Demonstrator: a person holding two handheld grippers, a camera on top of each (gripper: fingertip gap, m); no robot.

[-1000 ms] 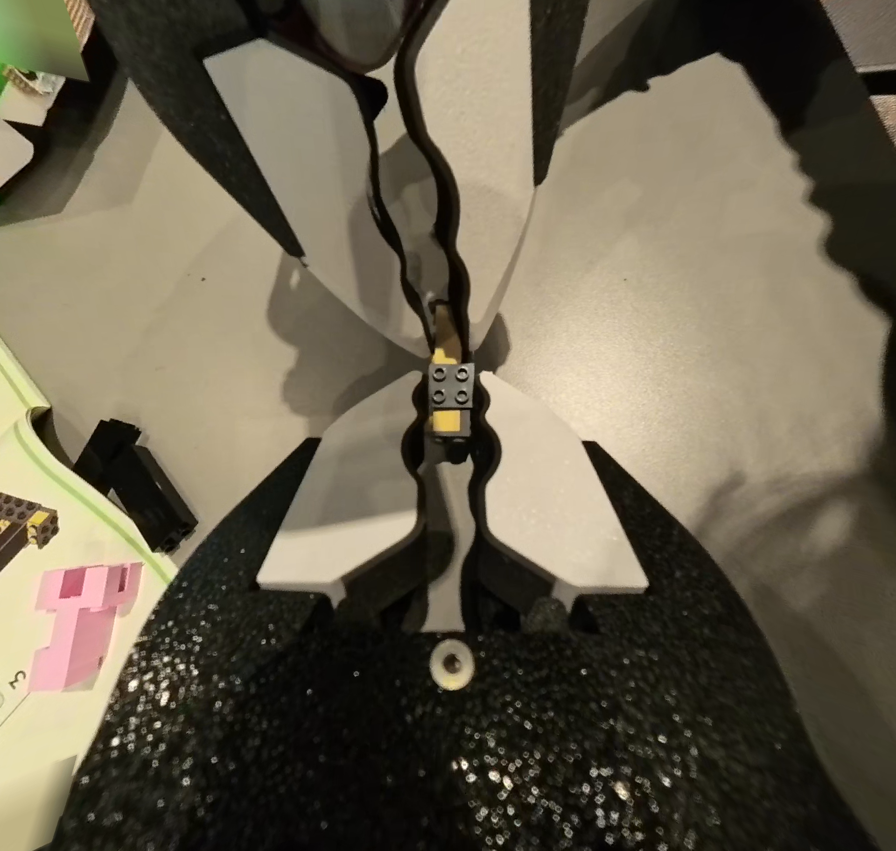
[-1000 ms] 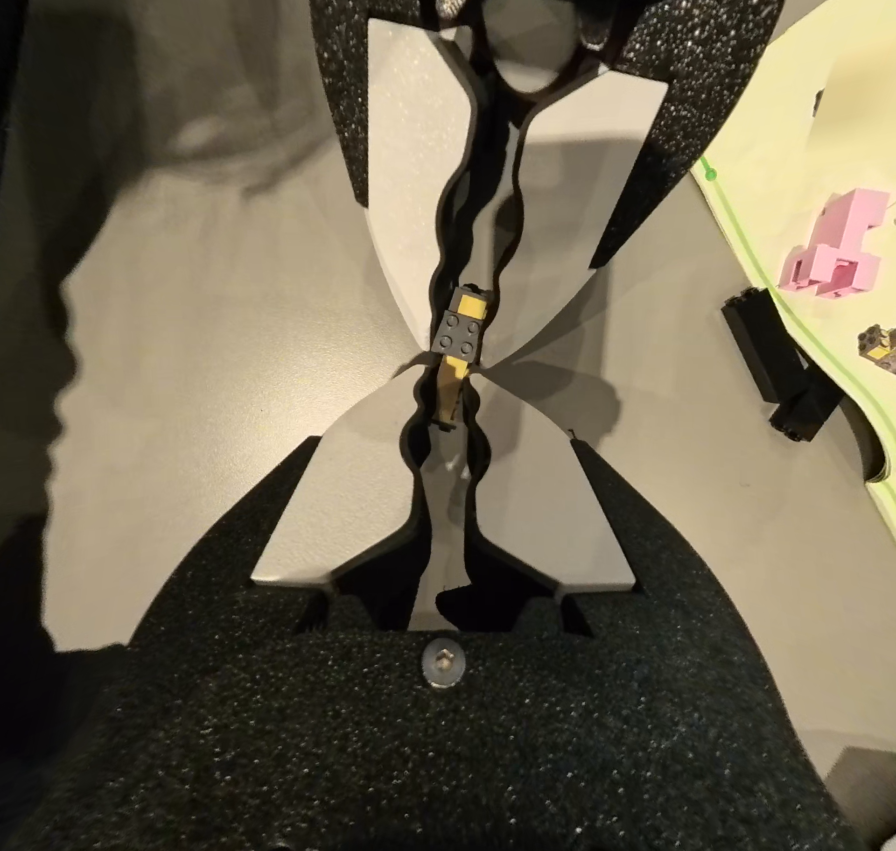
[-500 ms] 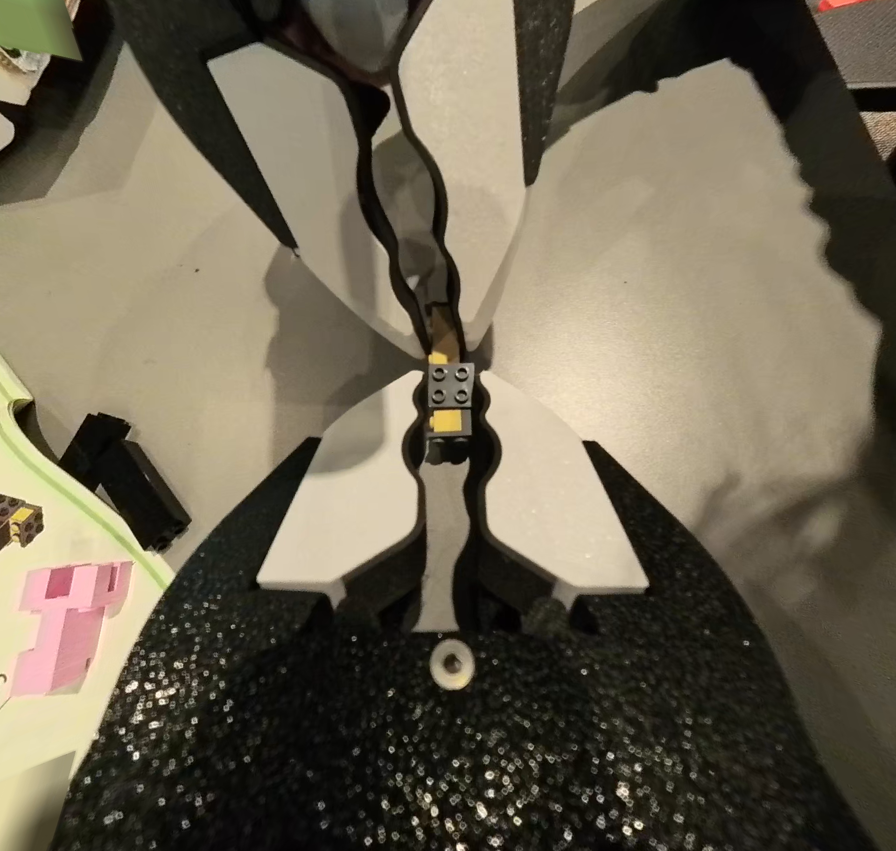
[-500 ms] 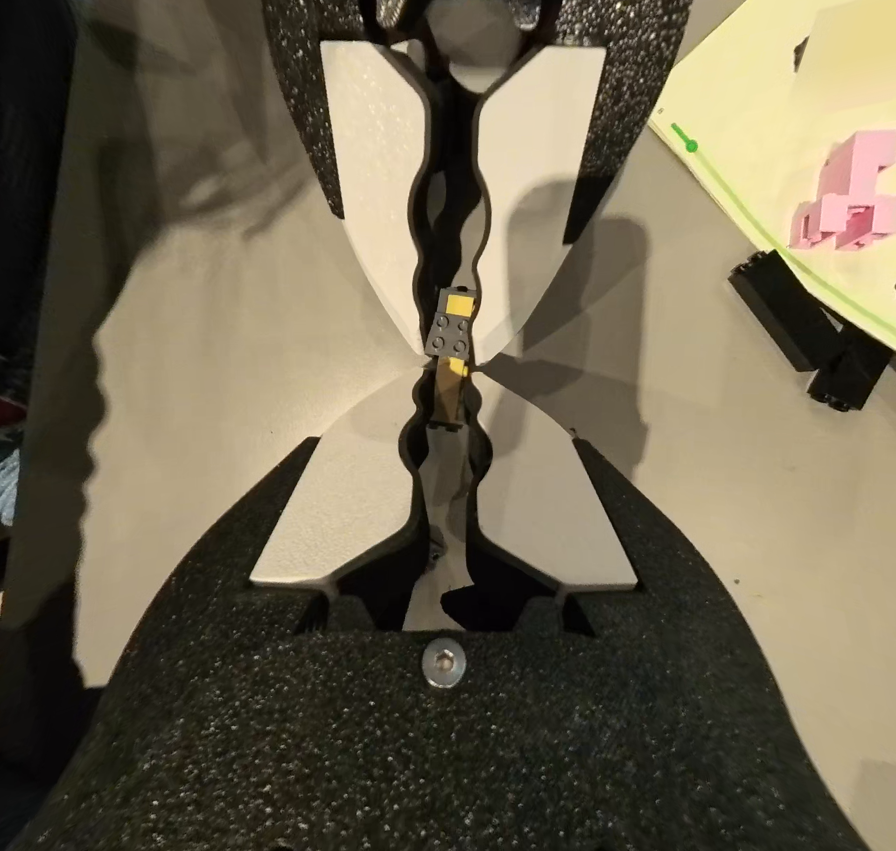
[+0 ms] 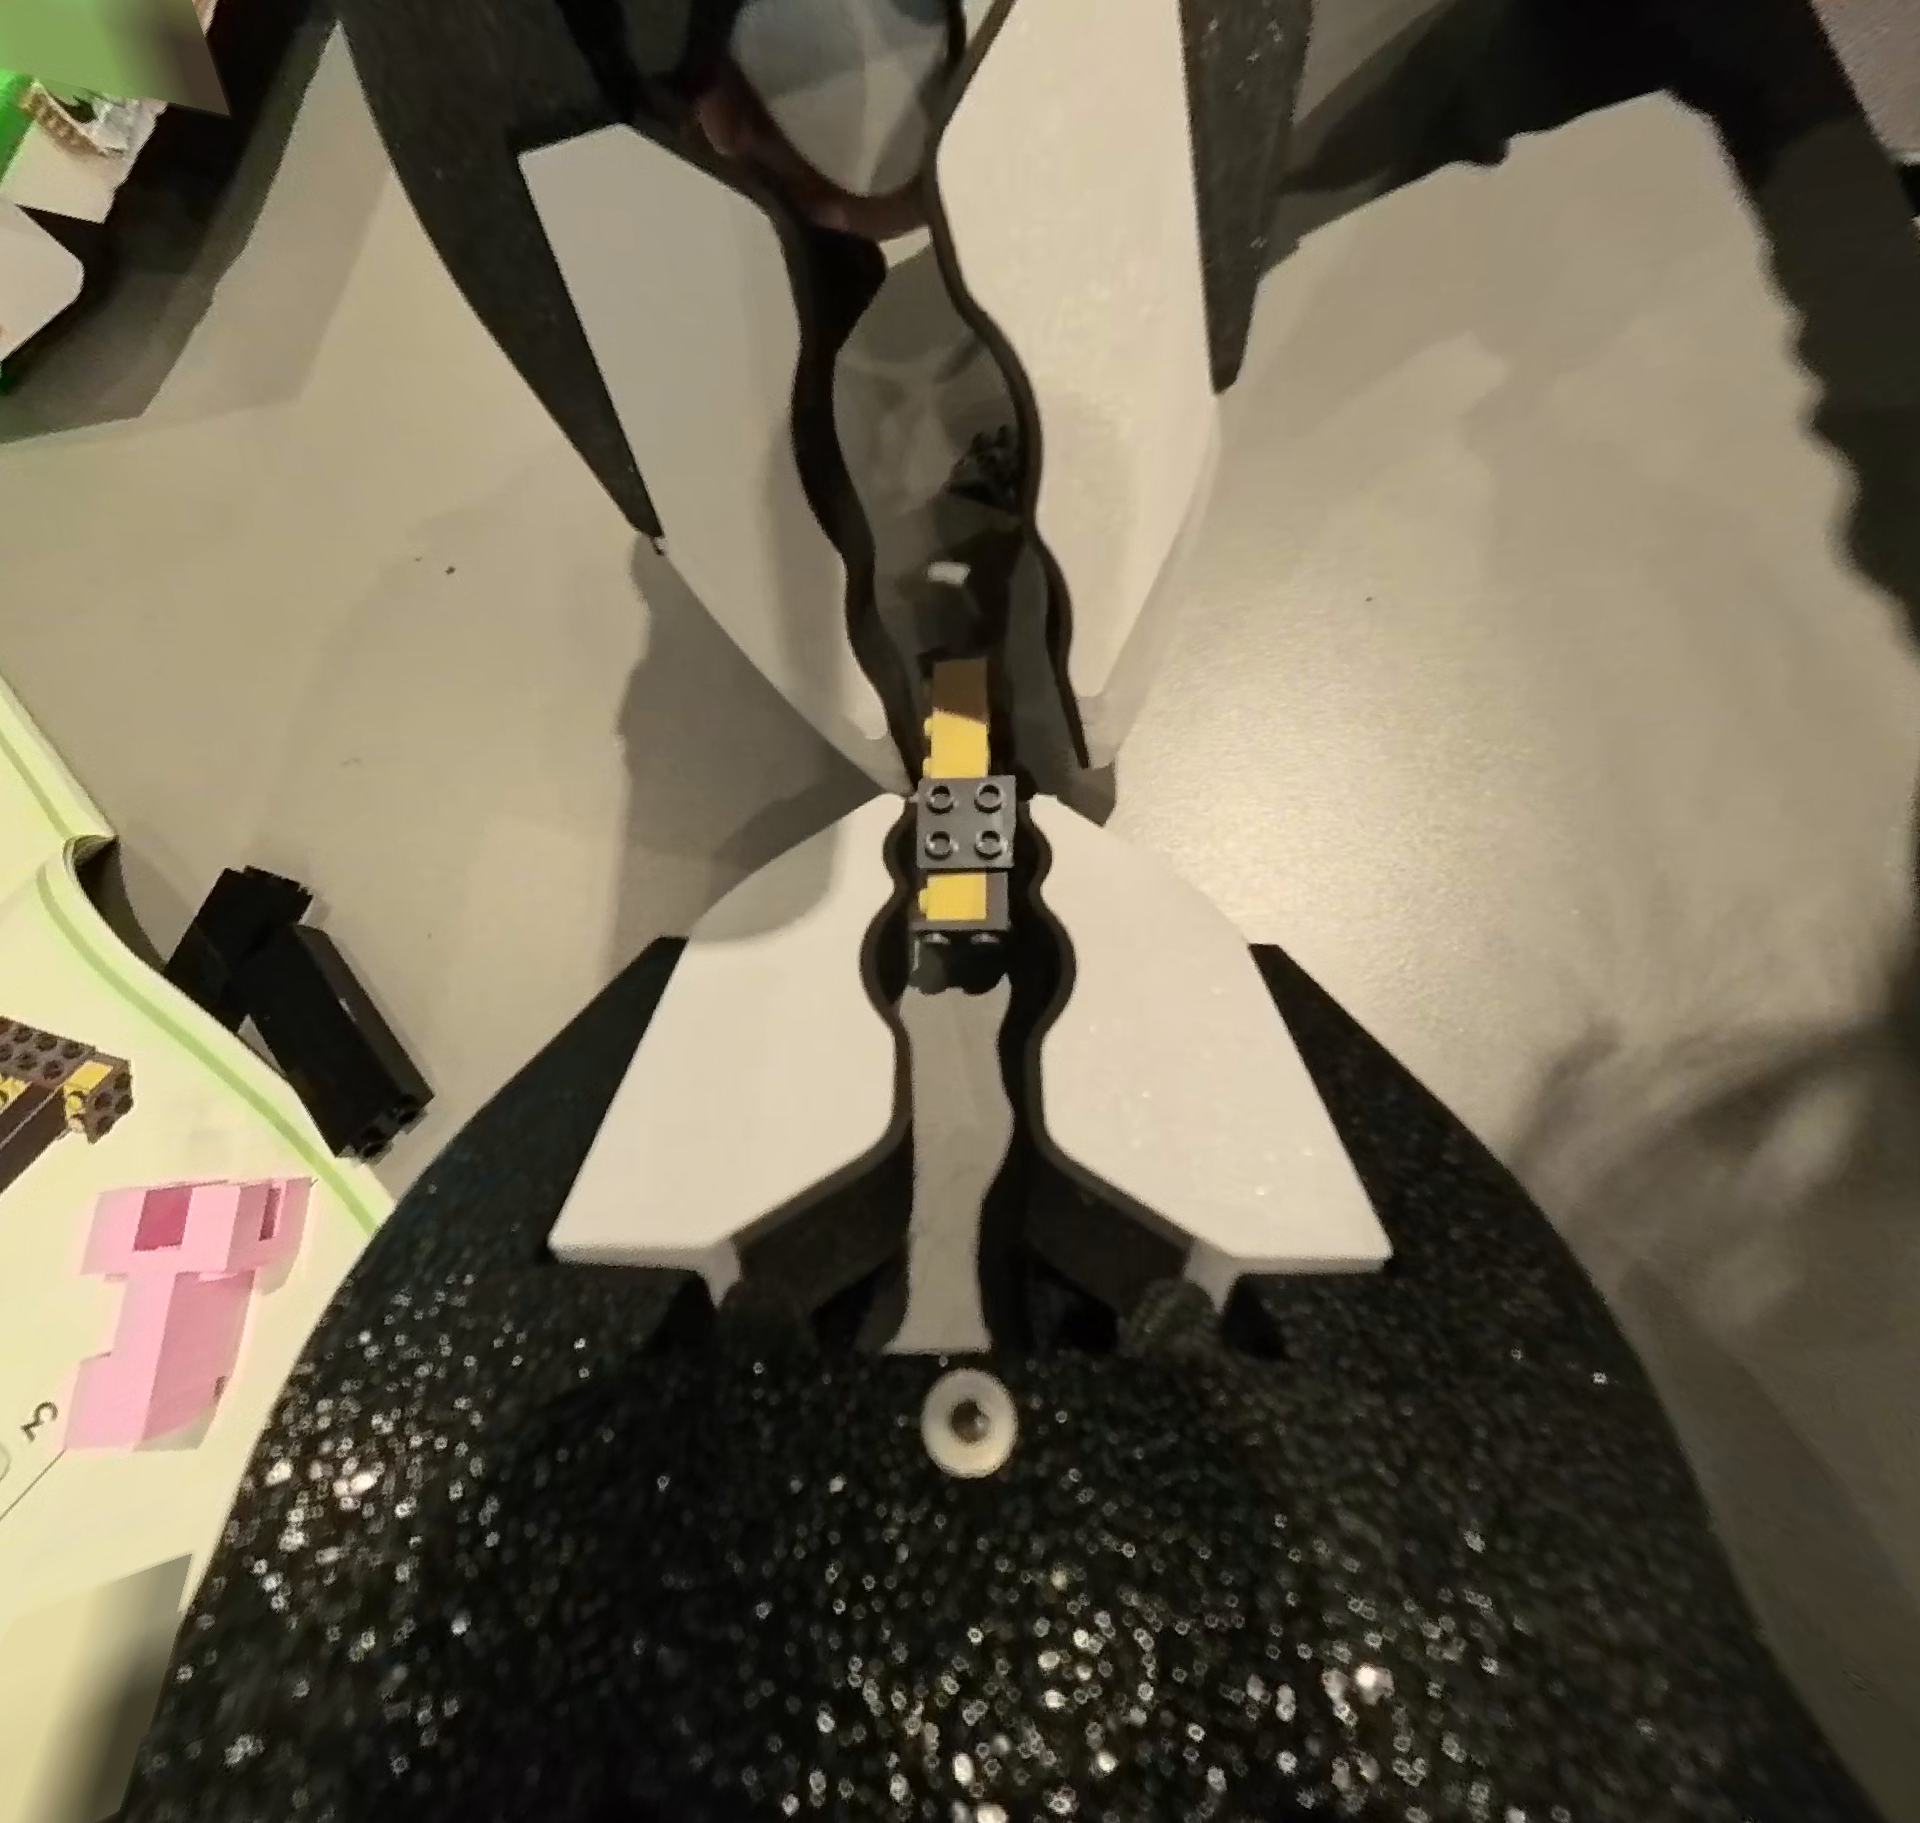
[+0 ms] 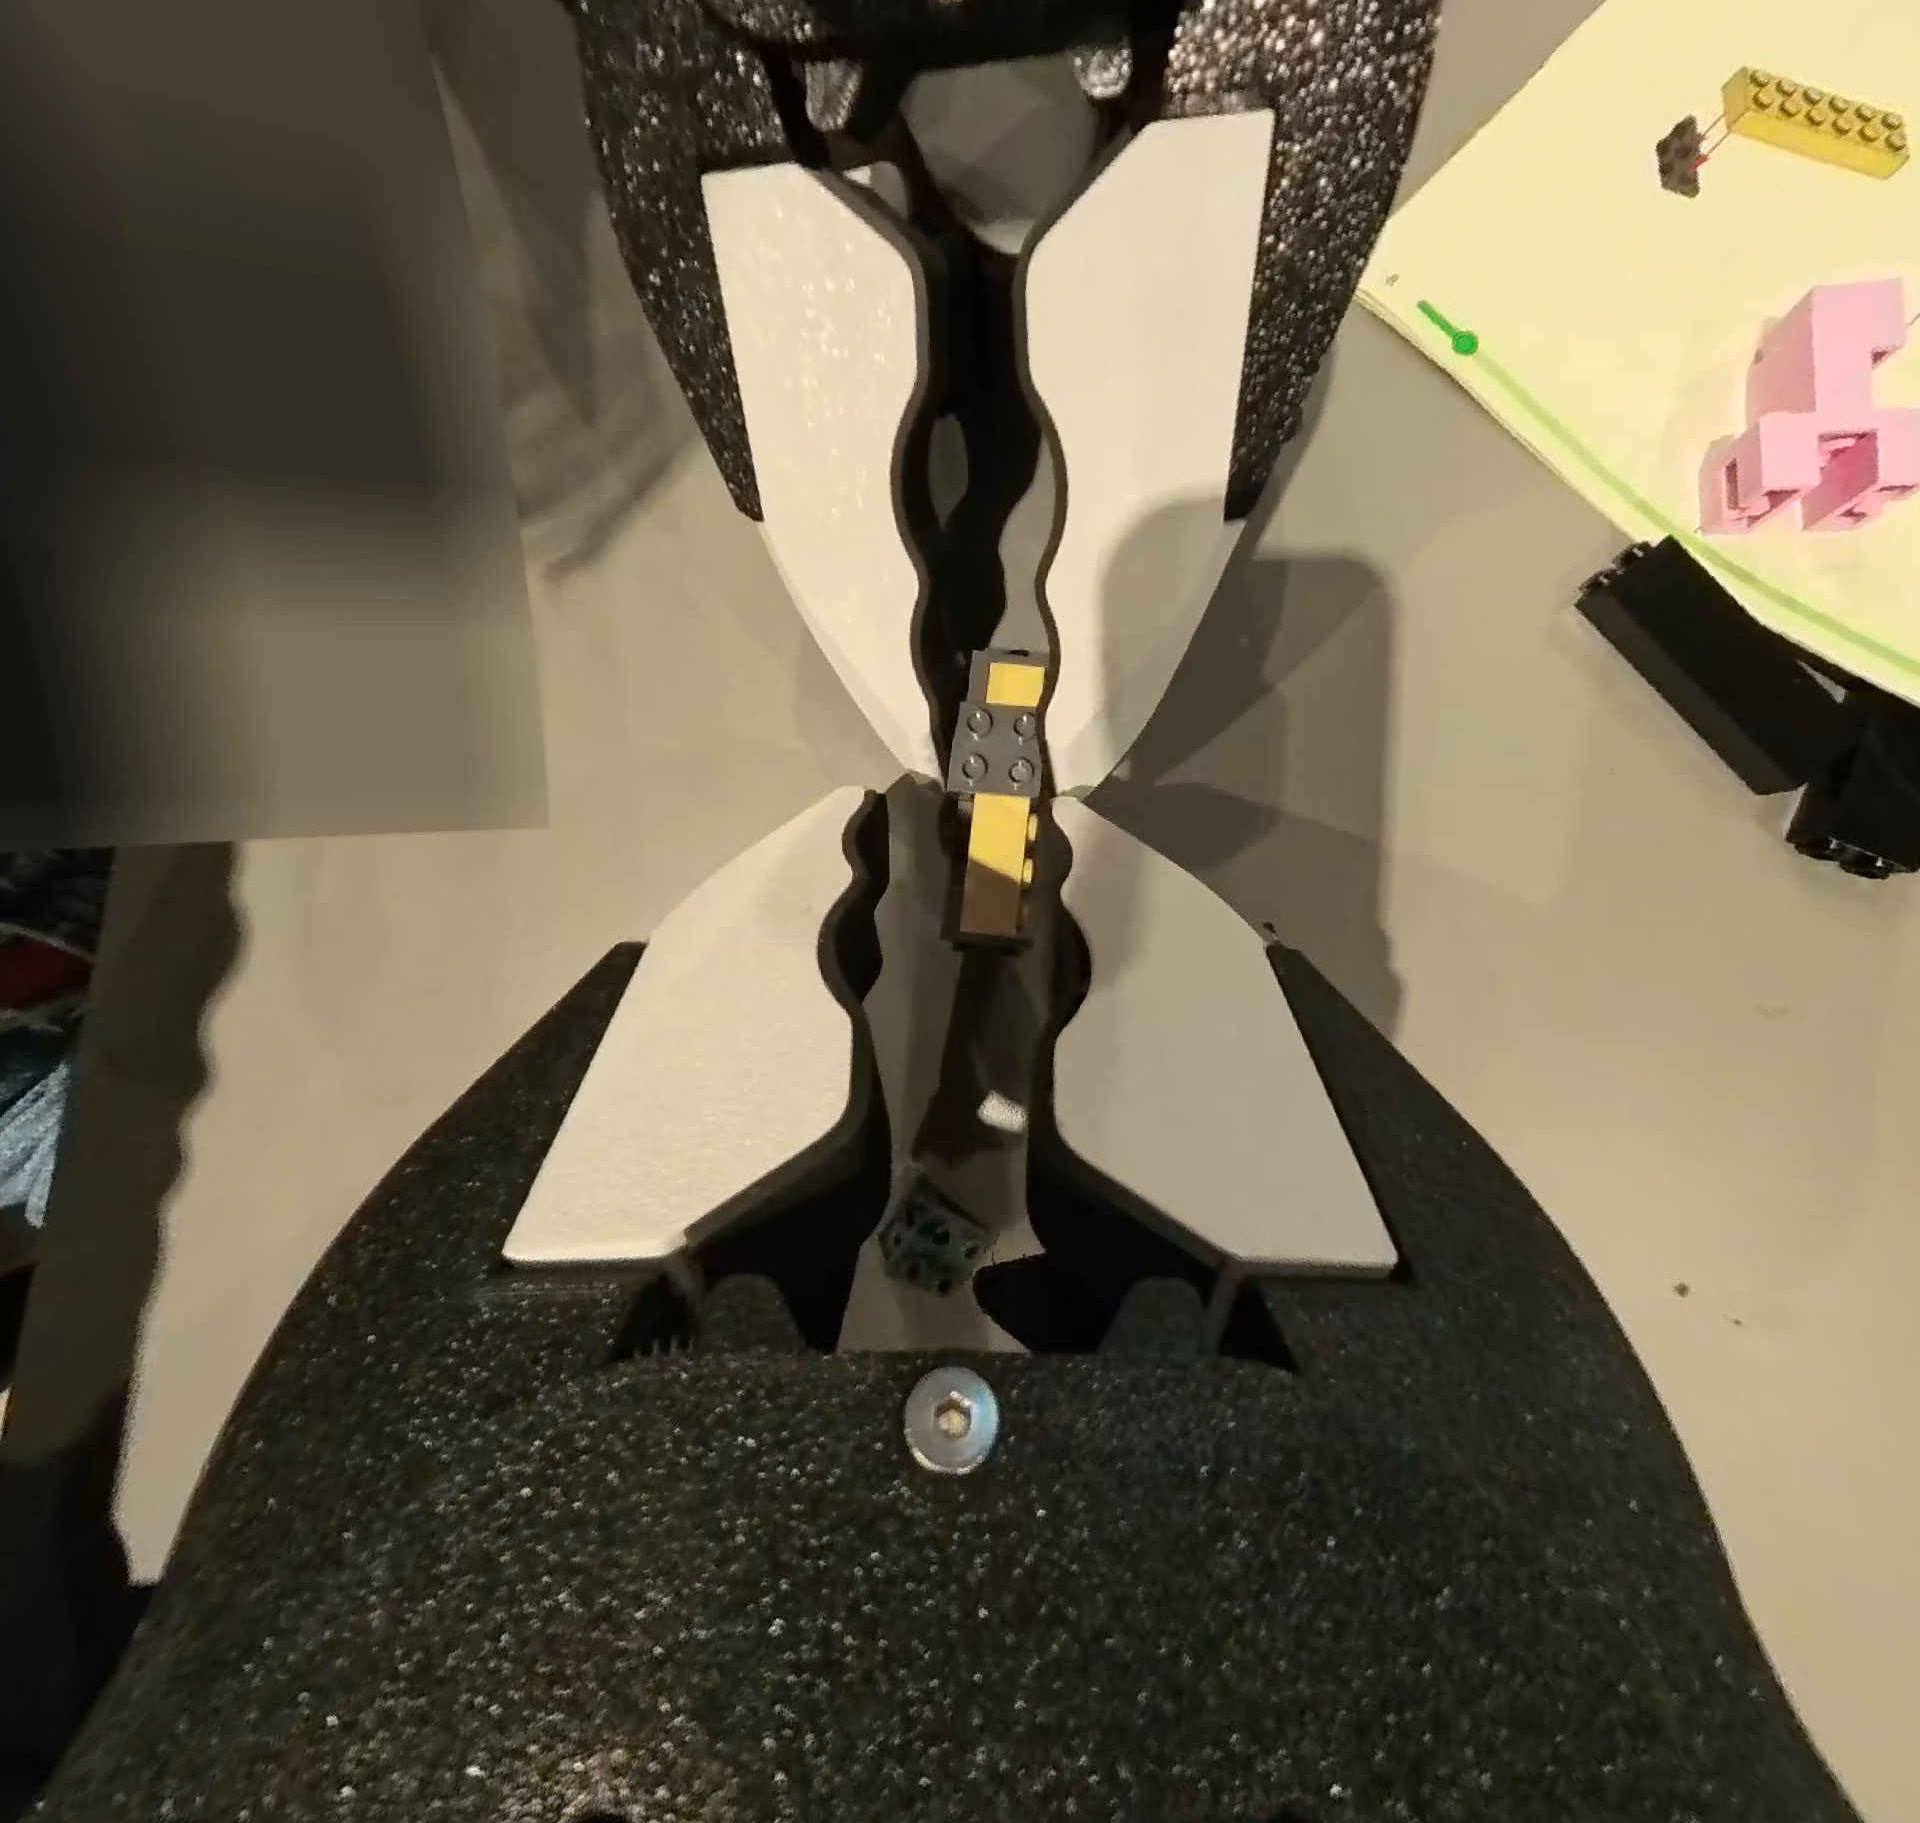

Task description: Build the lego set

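left gripper (image 5: pixel 964 864) pinches lego piece (image 5: pixel 966 817) | right gripper (image 6: pixel 982 817) pinches its far end, tip to tip | black bricks (image 5: pixel 296 1020) left, by booklet (image 5: pixel 125 1202)

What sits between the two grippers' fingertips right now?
A small lego assembly: a dark grey four-stud plate on a yellow and black piece. The left gripper and right gripper meet tip to tip around it, as both wrist views show.

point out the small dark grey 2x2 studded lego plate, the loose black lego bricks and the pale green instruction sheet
small dark grey 2x2 studded lego plate (image 5: pixel 965 818), left wrist view, studded top
loose black lego bricks (image 5: pixel 312 1025), left wrist view, long side
pale green instruction sheet (image 6: pixel 1662 246), right wrist view, bare paper
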